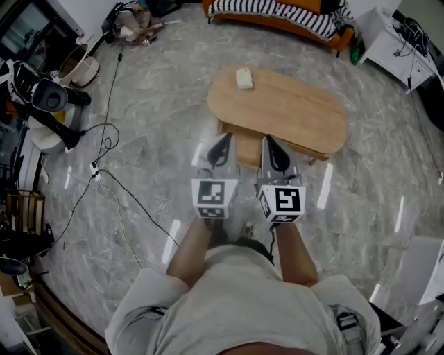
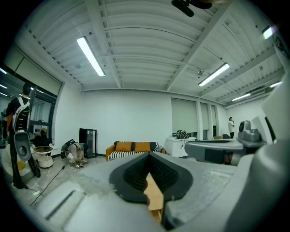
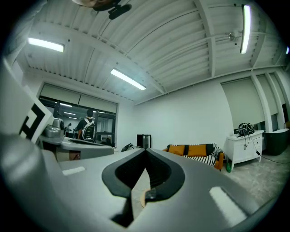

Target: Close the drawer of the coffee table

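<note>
An oval wooden coffee table (image 1: 291, 111) stands on the marble floor ahead of me, and its drawer (image 1: 248, 151) sticks out of the near side toward me. My left gripper (image 1: 223, 139) and right gripper (image 1: 268, 141) are held side by side, both shut and empty, tips over the drawer's front edge. Whether they touch it I cannot tell. In the left gripper view the closed jaws of the left gripper (image 2: 148, 156) point level, with a strip of table wood (image 2: 154, 195) showing below them. The right gripper (image 3: 145, 152) is likewise closed in its own view.
A small white object (image 1: 243, 78) lies on the tabletop's far left. An orange sofa with a striped cover (image 1: 277, 17) stands behind the table, and a white cabinet (image 1: 392, 41) at the far right. Cables (image 1: 104, 180) and equipment (image 1: 41, 97) lie at the left.
</note>
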### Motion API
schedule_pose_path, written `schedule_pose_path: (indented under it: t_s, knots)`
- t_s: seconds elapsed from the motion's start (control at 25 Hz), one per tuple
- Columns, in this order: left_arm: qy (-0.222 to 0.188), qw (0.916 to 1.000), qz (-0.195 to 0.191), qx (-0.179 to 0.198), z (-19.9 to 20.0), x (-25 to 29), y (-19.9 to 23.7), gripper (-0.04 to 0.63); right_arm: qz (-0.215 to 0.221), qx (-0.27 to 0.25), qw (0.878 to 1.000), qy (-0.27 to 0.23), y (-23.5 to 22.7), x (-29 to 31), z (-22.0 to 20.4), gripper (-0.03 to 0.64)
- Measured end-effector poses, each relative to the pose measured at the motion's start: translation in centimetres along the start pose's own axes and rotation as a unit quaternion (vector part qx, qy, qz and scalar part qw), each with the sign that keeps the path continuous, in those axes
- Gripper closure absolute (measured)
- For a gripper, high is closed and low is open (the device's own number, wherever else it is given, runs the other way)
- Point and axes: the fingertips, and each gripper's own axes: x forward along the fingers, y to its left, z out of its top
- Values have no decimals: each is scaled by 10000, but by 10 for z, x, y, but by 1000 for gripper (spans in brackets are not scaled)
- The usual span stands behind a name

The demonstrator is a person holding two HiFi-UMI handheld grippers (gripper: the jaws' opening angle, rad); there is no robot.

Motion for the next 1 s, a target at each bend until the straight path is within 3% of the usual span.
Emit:
schedule_pose_path:
  t_s: [0.36, 0.52, 0.8, 1.0]
  knots:
    - [75, 9985, -466, -262, 10, 77, 84, 575, -539, -181, 9976, 384, -7, 99, -13, 611]
    - [158, 9976, -635, -223, 6, 110, 111, 575, -772, 25, 9956, 530, -9, 132, -29, 611]
    - [479, 9904, -1254, -336, -22, 157, 98, 575, -949, 85, 9928, 725, -33, 164, -55, 611]
    - [974, 9861, -1243, -521, -74, 181, 95, 575, -964, 32, 9896, 1069, -58, 168, -103, 611]
